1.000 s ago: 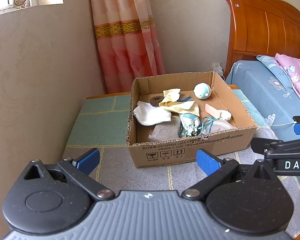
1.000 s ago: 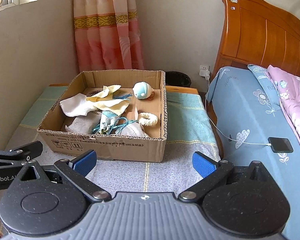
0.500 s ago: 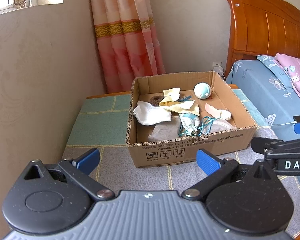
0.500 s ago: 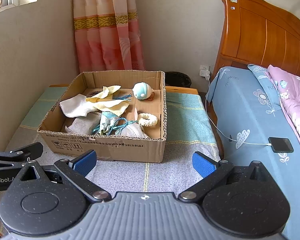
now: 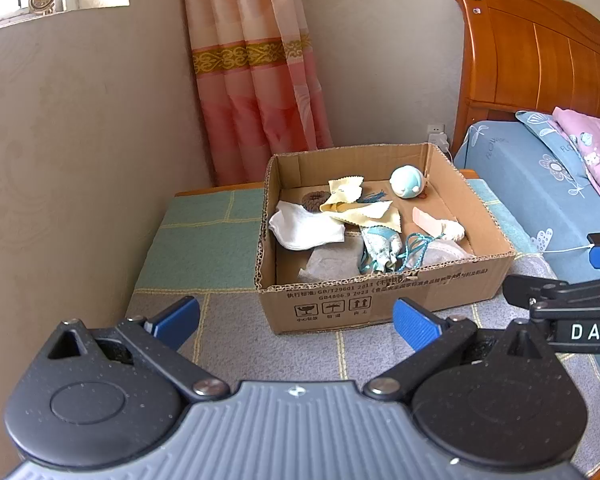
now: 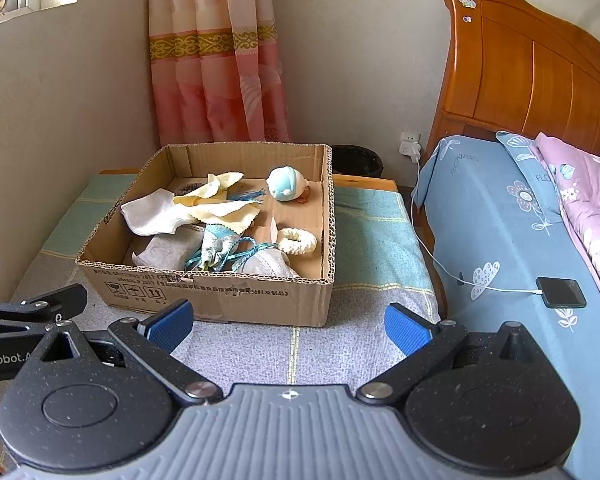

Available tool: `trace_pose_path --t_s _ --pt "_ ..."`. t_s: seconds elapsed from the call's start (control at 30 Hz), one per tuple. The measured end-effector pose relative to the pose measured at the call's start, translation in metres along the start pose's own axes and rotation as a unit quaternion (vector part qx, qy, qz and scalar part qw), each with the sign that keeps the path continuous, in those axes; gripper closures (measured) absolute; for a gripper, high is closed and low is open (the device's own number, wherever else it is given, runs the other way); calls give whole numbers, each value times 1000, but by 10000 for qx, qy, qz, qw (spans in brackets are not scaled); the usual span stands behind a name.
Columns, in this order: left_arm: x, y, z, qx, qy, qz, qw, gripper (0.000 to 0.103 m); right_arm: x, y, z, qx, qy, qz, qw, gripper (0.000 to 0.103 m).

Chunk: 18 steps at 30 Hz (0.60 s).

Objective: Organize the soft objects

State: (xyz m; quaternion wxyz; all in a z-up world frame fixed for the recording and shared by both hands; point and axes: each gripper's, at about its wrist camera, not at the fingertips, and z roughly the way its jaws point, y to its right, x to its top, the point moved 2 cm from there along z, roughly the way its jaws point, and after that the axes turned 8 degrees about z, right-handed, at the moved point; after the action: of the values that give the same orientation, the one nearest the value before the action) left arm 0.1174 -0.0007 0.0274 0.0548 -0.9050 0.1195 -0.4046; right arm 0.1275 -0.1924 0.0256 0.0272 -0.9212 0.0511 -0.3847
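Note:
An open cardboard box [image 5: 380,300] [image 6: 220,300] stands on a cloth-covered table. In it lie a white cloth [image 5: 304,228] [image 6: 152,216], yellow cloths [image 5: 364,212] [image 6: 220,208], a blue round plush [image 5: 407,182] [image 6: 286,184], a blue drawstring pouch [image 5: 380,248] [image 6: 216,248], a cream scrunchie [image 6: 298,240] and a brown scrunchie [image 5: 314,200]. My left gripper [image 5: 296,320] is open and empty, in front of the box. My right gripper [image 6: 286,322] is open and empty, also in front of the box.
The table cloth [image 5: 204,240] [image 6: 372,232] lies around the box. A wall is on the left, a curtain [image 5: 252,80] behind. A bed [image 6: 520,220] with a charging phone [image 6: 560,292] is on the right. A black bin [image 6: 356,160] stands behind the table.

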Motion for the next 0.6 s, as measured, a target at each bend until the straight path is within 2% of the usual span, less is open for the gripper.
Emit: trace_pose_path --t_s 0.6 --pt "0 0 -2 13 -2 -5 10000 1 0 0 -1 4 6 1 10000 0"
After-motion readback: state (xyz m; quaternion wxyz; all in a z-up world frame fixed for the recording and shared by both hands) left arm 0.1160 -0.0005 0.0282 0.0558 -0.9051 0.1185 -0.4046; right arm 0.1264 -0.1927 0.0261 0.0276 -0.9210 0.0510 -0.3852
